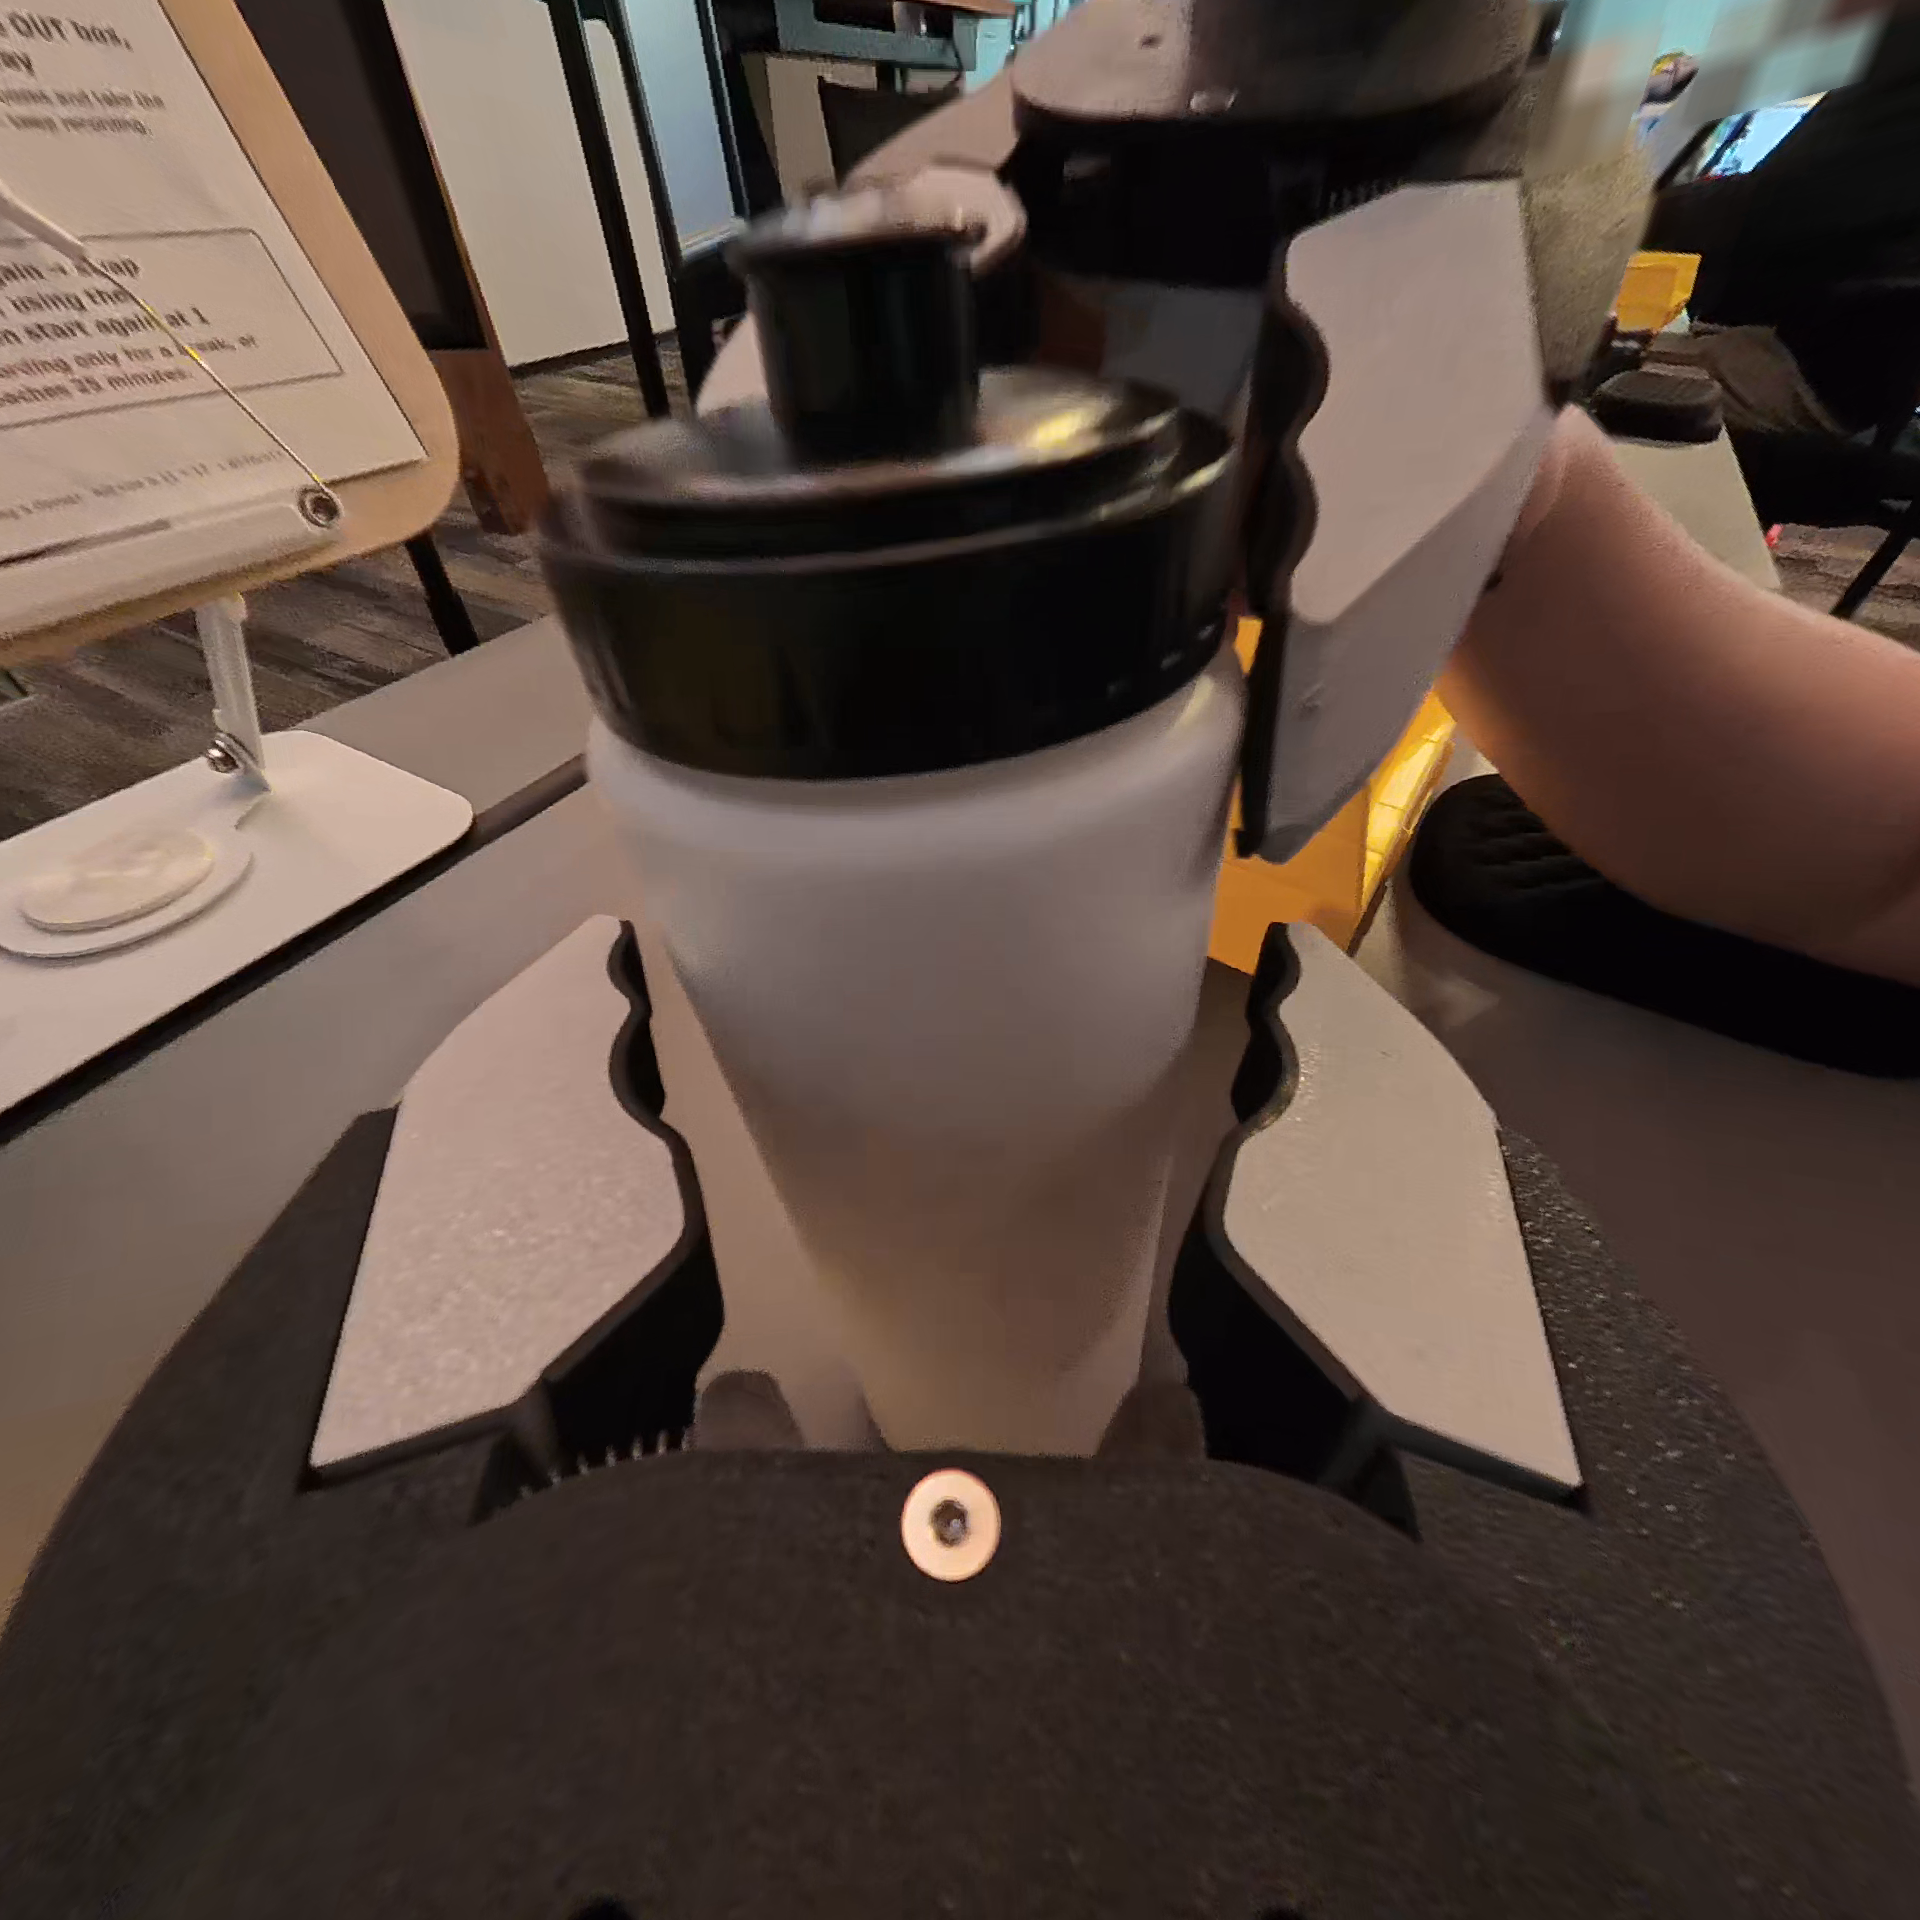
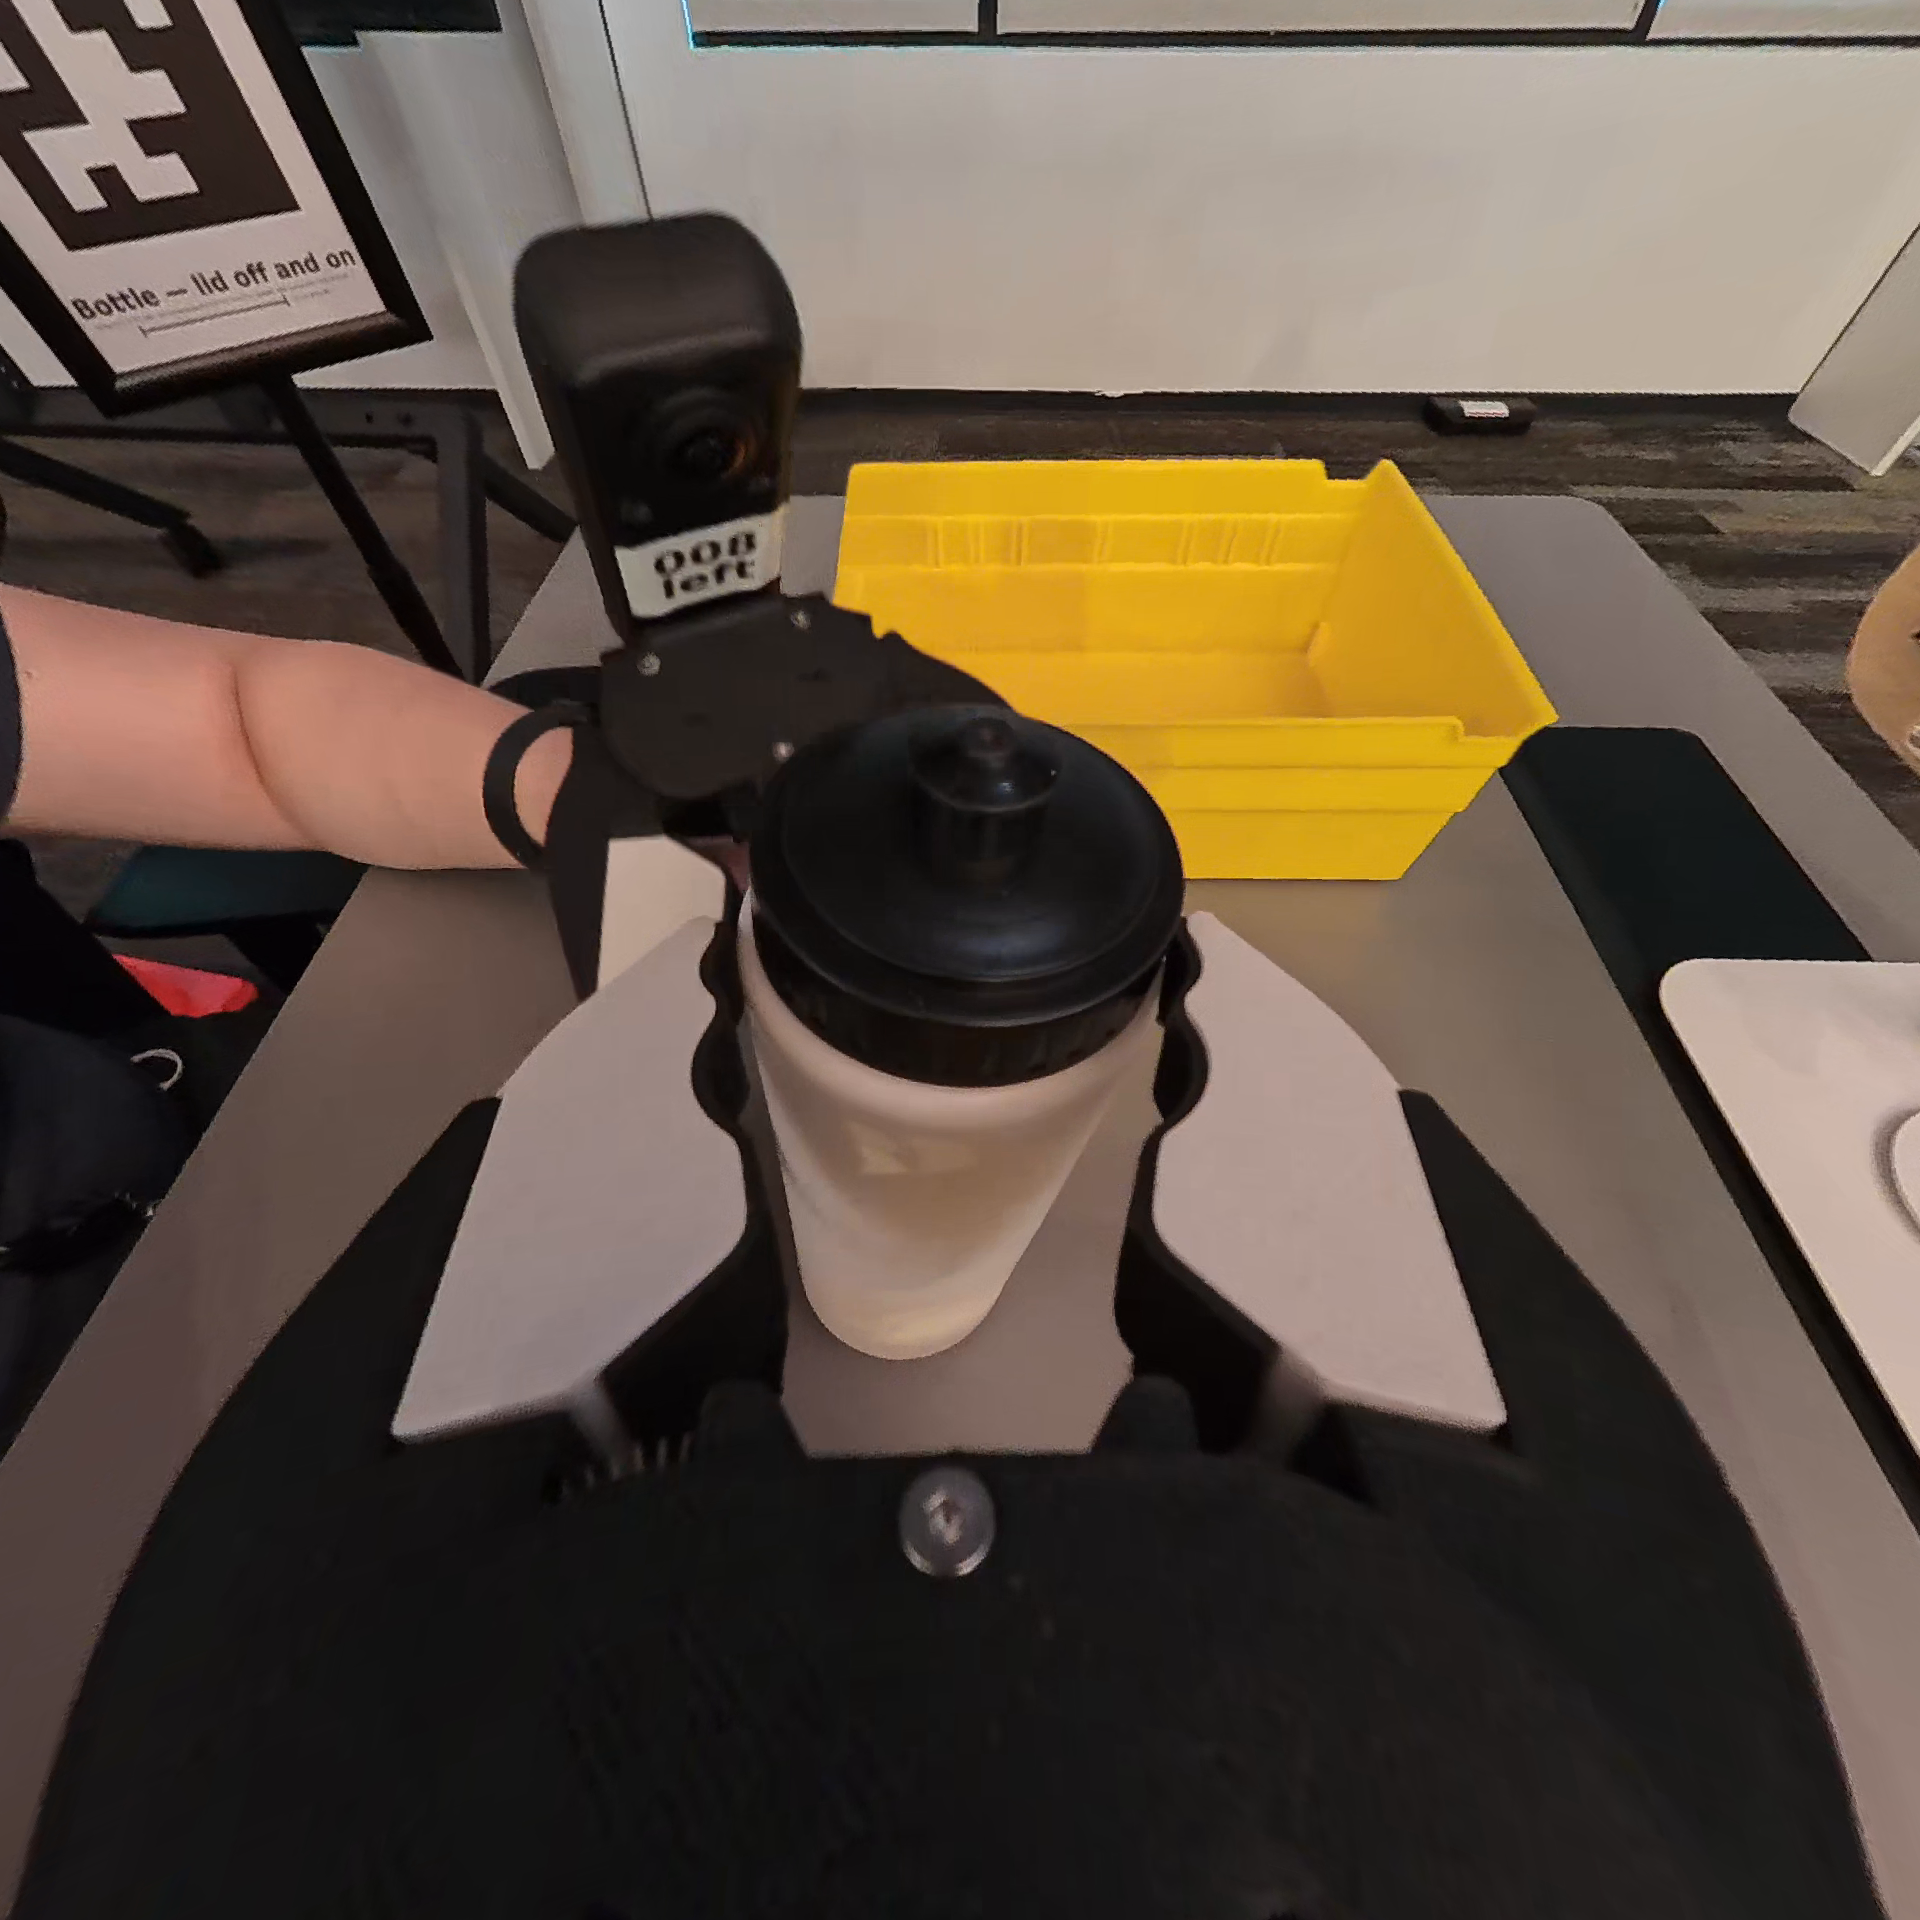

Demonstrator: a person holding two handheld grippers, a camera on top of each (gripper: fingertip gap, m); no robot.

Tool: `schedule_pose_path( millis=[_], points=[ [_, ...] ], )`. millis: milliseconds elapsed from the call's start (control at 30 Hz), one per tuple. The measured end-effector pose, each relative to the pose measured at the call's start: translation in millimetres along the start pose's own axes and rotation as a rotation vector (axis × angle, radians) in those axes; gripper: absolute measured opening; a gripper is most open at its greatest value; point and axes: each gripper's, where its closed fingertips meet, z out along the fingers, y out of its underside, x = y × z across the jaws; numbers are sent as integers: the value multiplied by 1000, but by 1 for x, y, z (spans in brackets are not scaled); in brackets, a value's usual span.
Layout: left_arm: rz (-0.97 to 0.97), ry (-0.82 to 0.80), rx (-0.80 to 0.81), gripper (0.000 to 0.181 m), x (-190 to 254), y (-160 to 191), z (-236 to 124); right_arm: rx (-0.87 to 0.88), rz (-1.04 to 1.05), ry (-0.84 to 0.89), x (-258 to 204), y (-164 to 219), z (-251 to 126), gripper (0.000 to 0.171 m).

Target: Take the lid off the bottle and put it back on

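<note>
The bottle [image 2: 914, 1195] stood upright on the grey desk [image 2: 1455, 987], its long axis vertical and its spout pointing up. Its body was a frosted white, slightly soft-looking plastic cylinder with rounded shoulders; both views showed it a little blurred. The lid [image 2: 966, 914] sat on top of the neck, a glossy black domed cap with a ribbed skirt and a stubby round spout in the middle. The left gripper [image 1: 940, 1049] was clenched around the white body below the shoulder, its flat pale plates and wavy black inner edges pressed against both sides. The right gripper [image 2: 951, 997] reached in from above and grasped the lid, its scalloped edges touching the ribbed skirt on either side. Just behind the bottle lay a yellow plastic bin [image 2: 1174, 665] with ridged walls, open at the top. A black padded rest [image 1: 1621, 935] lay under the forearm on the desk.
</note>
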Motion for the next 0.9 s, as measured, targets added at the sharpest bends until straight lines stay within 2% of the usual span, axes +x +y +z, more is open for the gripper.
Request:
schedule_pose_path(
  millis=[100,200,300,433,533,900],
  points=[
    [-28,-12,34,102,1,5,10,-10,4,5,-1,0,1,78],
    [-27,-28,56,101,0,4,12,38,109,11,-2,-12,-2,83],
    [18,-86,52,100,-2,6,13,74,187,52,-2,-23,-7,78],
    [42,-139,46,100,-1,6,16,-50,132,159,-2,-13,-4,77],
    [40,-158,54,100,-1,6,16,-81,114,217,-1,-11,-2,77],
    [33,-139,52,98,1,5,19,-98,79,177,-2,-8,-6,77]
  ],
)
